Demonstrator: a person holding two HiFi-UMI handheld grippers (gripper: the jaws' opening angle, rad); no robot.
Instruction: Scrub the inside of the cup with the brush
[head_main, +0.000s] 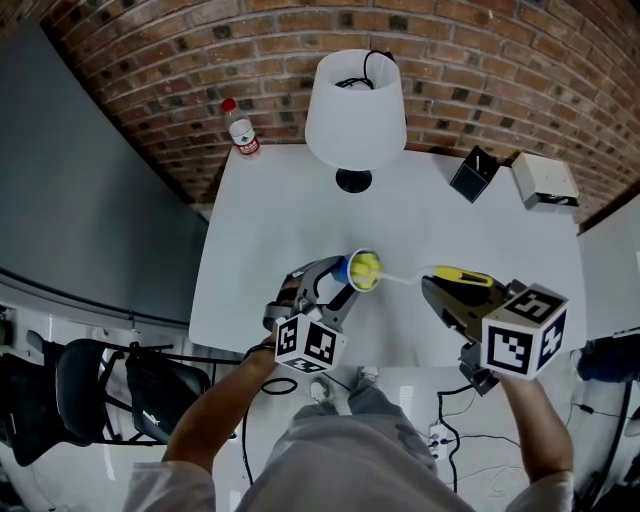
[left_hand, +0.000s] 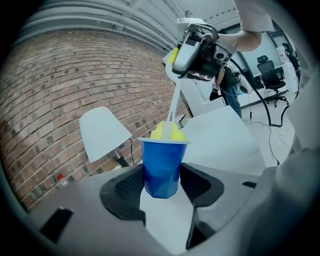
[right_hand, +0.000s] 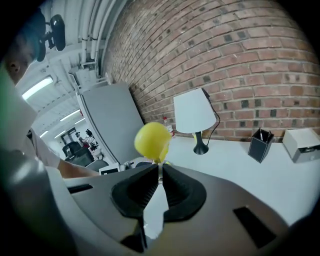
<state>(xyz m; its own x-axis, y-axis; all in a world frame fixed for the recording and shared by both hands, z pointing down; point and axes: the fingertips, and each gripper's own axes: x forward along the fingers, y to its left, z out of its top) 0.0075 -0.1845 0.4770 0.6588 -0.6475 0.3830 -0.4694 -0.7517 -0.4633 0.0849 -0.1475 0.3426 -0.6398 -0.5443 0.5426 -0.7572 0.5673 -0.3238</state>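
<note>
Worktop (head_main: 430, 215) lies bare mid-frame; lamp (head_main: 355, 105), bottle (head_main: 242, 130), pen holder (head_main: 475, 173) and box (head_main: 545, 180) line the top edge, blocking passage there.

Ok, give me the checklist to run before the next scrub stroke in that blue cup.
1. Cup held: the left gripper has its jaws pressed on both sides of the blue cup. Ok.
2. Brush held: the right gripper has its jaws shut on the white handle of the brush. Ok.
3. Head in the cup: the yellow head sits in the mouth and partly shows above the rim. Ok. How deep it goes: cannot tell.
4. Cup wall sound: it looks creased between the jaws. Not ok.
5. Clear of the lamp: it stands apart, further back on the table. Ok.
</note>
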